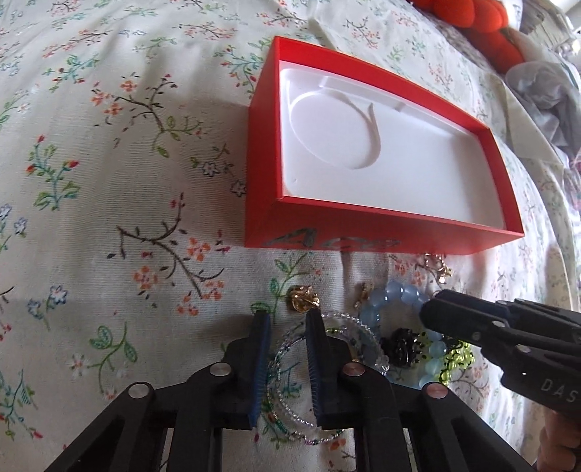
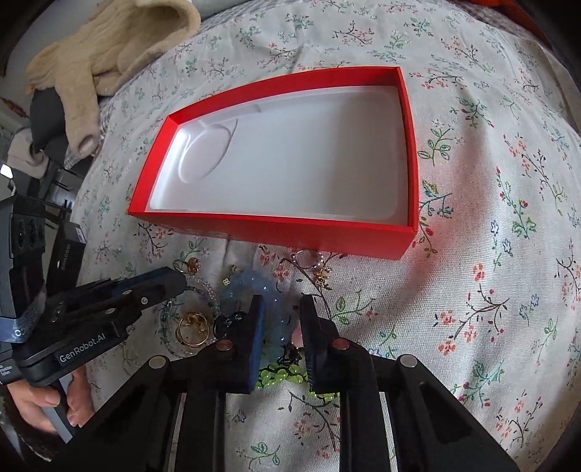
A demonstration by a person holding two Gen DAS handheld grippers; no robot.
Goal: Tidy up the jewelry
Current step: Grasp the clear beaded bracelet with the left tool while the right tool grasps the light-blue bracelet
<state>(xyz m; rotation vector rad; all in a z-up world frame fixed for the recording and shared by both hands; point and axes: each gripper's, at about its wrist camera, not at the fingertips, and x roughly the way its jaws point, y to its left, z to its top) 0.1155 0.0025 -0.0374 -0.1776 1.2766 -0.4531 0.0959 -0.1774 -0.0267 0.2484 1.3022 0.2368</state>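
An open red box (image 1: 363,232) with a white moulded insert lies on the floral bedspread; it also shows in the right wrist view (image 2: 276,232). A pile of jewelry lies in front of it: a blue bead bracelet (image 1: 395,294), a clear bead bracelet (image 1: 366,337), a gold piece (image 1: 301,299), a black piece (image 1: 399,346), green beads (image 1: 457,359) and a small charm (image 1: 441,268). My left gripper (image 1: 287,323) is open, its fingers astride the clear bracelets. My right gripper (image 2: 279,308) is open over the blue bracelet (image 2: 239,287) and green beads (image 2: 279,375). Gold rings (image 2: 192,328) lie nearby.
A floral bedspread (image 1: 127,181) covers the whole surface. An orange knotted cushion (image 1: 483,21) and grey cloth (image 1: 541,90) lie at the far right. A cream knitted garment (image 2: 109,47) lies at the bed's far left edge.
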